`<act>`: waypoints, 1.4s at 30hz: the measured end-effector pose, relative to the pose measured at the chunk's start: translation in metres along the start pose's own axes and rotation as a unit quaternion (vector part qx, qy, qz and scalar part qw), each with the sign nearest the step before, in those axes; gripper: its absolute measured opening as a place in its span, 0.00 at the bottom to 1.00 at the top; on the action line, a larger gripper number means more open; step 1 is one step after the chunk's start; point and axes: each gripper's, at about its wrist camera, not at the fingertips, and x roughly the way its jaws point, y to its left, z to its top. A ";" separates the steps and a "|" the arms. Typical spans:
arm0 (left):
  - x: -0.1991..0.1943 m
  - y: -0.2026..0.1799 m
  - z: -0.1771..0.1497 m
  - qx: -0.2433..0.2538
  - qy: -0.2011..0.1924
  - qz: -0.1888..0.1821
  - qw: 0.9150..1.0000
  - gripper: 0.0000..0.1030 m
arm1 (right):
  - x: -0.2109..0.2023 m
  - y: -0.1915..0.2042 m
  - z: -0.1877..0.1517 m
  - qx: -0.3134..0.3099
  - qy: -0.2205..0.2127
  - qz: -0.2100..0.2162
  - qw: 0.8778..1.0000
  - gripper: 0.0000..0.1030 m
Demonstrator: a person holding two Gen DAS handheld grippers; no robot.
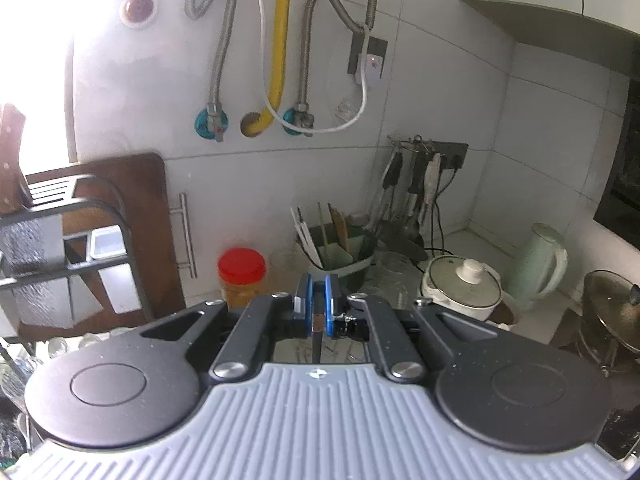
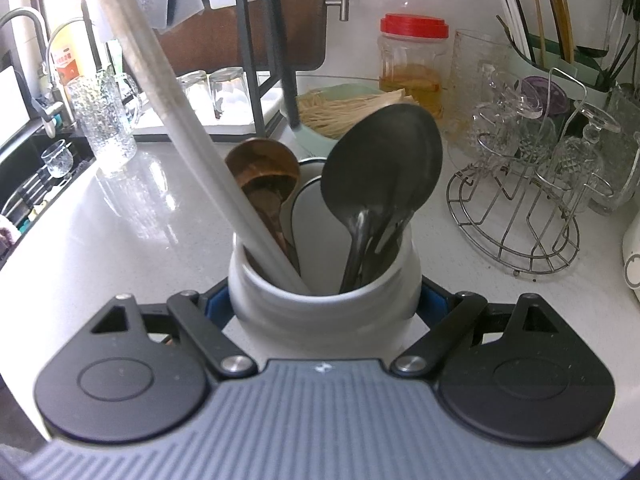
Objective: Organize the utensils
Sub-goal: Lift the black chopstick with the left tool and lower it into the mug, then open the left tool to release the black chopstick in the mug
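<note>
In the right wrist view a white ceramic jar (image 2: pixel 320 320) stands on the pale counter (image 2: pixel 120 232). My right gripper (image 2: pixel 324 304) is shut on it, one blue pad on each side of its body. The jar holds black spoons (image 2: pixel 380 168), a wooden spoon (image 2: pixel 264 168) and long white sticks (image 2: pixel 180 112) that lean left. In the left wrist view my left gripper (image 1: pixel 316 284) is raised in front of the tiled wall. It is shut on a thin dark utensil handle (image 1: pixel 317 340) that hangs down between its blue pads; the lower end is hidden.
Ahead of the left gripper are a red-lidded jar (image 1: pixel 241 276), a green holder with chopsticks (image 1: pixel 340 252), hanging tools (image 1: pixel 412 184), a lidded pot (image 1: pixel 464 284) and a kettle (image 1: pixel 540 260). Beside the white jar stand a wire glass rack (image 2: pixel 516 216), a glass mug (image 2: pixel 104 120) and a bowl of thin sticks (image 2: pixel 348 112).
</note>
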 end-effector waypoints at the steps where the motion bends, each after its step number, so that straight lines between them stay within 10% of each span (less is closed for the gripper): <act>1: 0.002 -0.001 -0.001 -0.001 0.003 -0.002 1.000 0.07 | 0.000 0.000 0.000 0.000 0.000 0.000 1.000 0.89; 16: 0.061 0.006 -0.016 0.015 0.135 -0.039 0.990 0.07 | 0.000 0.001 0.000 -0.002 -0.002 0.002 1.000 0.89; 31: 0.131 0.015 -0.026 0.018 0.335 -0.083 0.938 0.07 | -0.001 -0.001 0.000 -0.001 -0.003 0.004 1.000 0.89; 42: 0.157 0.009 -0.031 0.025 0.387 -0.102 0.916 0.07 | -0.001 0.003 0.001 0.008 -0.001 -0.009 1.000 0.88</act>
